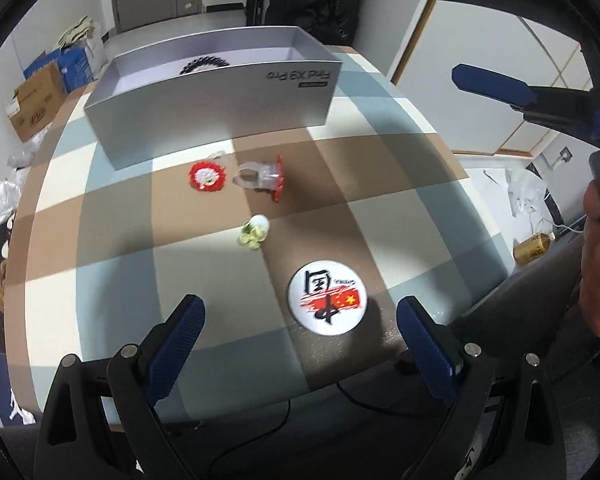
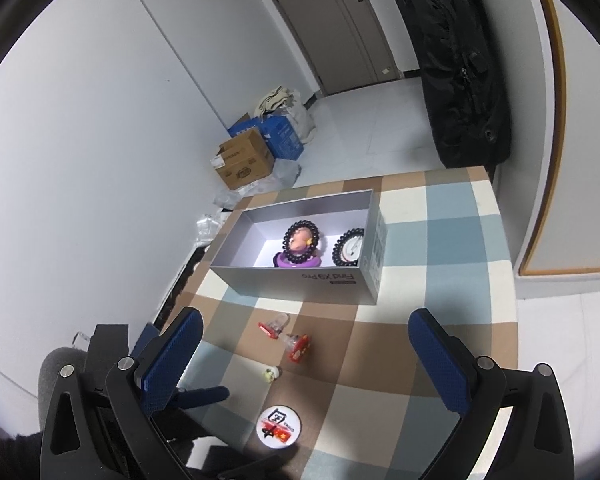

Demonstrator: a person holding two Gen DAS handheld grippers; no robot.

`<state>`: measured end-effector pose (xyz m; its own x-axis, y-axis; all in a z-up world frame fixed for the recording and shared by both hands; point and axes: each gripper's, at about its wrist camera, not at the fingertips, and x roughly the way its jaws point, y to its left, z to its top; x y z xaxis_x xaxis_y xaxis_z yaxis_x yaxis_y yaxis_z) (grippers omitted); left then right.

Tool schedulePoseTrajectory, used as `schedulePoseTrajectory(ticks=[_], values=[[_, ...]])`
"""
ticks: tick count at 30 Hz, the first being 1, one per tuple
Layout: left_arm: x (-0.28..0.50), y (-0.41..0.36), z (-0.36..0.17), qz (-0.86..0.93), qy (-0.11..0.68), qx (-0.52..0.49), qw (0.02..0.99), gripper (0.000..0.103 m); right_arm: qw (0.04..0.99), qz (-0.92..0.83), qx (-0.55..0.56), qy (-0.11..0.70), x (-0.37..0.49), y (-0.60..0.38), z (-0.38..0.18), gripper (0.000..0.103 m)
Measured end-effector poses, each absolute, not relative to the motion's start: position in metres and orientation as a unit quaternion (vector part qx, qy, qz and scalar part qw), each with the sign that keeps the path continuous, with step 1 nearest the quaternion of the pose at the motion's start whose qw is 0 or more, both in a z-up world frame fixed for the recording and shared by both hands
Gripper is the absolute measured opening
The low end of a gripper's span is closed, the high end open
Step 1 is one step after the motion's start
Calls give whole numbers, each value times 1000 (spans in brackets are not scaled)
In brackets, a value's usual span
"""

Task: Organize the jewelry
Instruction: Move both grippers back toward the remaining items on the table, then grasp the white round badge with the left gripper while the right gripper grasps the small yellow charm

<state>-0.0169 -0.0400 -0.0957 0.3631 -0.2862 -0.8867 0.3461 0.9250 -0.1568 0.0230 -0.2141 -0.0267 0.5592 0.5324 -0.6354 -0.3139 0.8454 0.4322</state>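
My left gripper point(image 1: 300, 328) is wide open and holds nothing; the round badge point(image 1: 327, 297) lies between its fingers on the checkered tablecloth point(image 1: 120, 264). My right gripper point(image 2: 306, 344) is also wide open and empty, above the table. Two red rings point(image 2: 296, 347) and a small green piece point(image 2: 271, 373) lie near the grey box point(image 2: 300, 280), which holds bead bracelets point(image 2: 302, 242). Cardboard boxes point(image 2: 244, 164) stand on the floor.

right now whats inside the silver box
Two black bead bracelets and a purple-based pink piece lie in the silver box. The near wall hides the floor beneath them.
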Motion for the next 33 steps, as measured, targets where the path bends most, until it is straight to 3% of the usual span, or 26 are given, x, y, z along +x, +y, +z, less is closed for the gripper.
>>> schedulePoseTrajectory(ticks=[3,12,17,19,23,33], values=[[-16,-42,-99,-198,532,24,823,93,873,239,141,401,23,-217,-26,103],[-20,-57,-102,-181,517,81,833,68,880,226,154,389,17,-233,-21,103],[-21,-62,-103,-177,515,93,833,66,882,218,160,386,16,-238,-19,103],[-20,-64,-102,-177,514,93,834,60,882,217,164,384,15,-240,-18,103],[-23,-65,-98,-191,512,100,832,37,881,216,164,387,15,-240,-20,103],[-19,-64,-98,-196,517,85,829,37,880,206,164,395,16,-241,-24,103]])
